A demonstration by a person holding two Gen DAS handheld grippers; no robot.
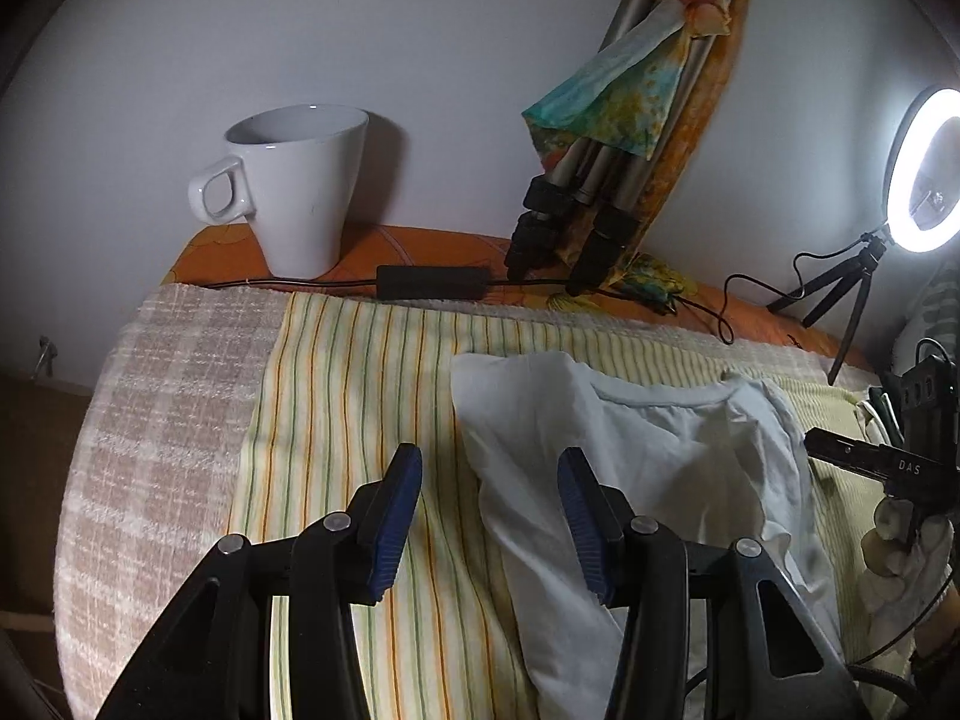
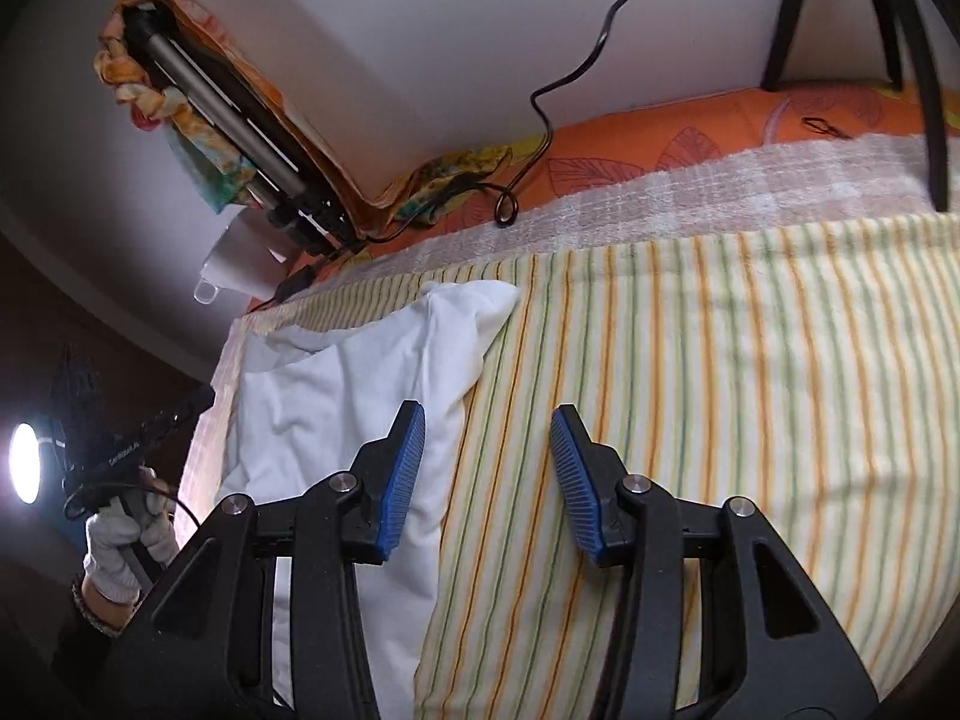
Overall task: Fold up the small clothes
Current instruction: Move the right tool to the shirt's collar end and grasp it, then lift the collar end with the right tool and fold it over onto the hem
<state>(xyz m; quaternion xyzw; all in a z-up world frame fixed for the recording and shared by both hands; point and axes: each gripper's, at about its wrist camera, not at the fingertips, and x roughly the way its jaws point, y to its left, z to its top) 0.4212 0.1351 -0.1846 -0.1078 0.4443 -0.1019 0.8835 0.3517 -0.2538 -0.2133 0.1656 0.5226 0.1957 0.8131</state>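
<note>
- The left gripper (image 1: pixel 489 516) hovered wide open and empty, its right finger over the white garment (image 1: pixel 648 468).
- The right gripper (image 2: pixel 487 480) likewise gaped, holding nothing.
- The garment lay crumpled on the striped cloth (image 2: pixel 690 420), its lower part cut off at 6 o'clock.
- A white mug (image 1: pixel 300 192) stood at 11 o'clock.

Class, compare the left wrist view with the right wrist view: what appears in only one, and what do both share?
Only the left wrist view shows the lit ring light on its small tripod and the mug's full front.

Only the right wrist view shows the gloved hand holding the other gripper, with a bright lamp beside it.

Both show the white garment on the striped cloth, the white mug, the folded tripod, and open jaws.
</note>
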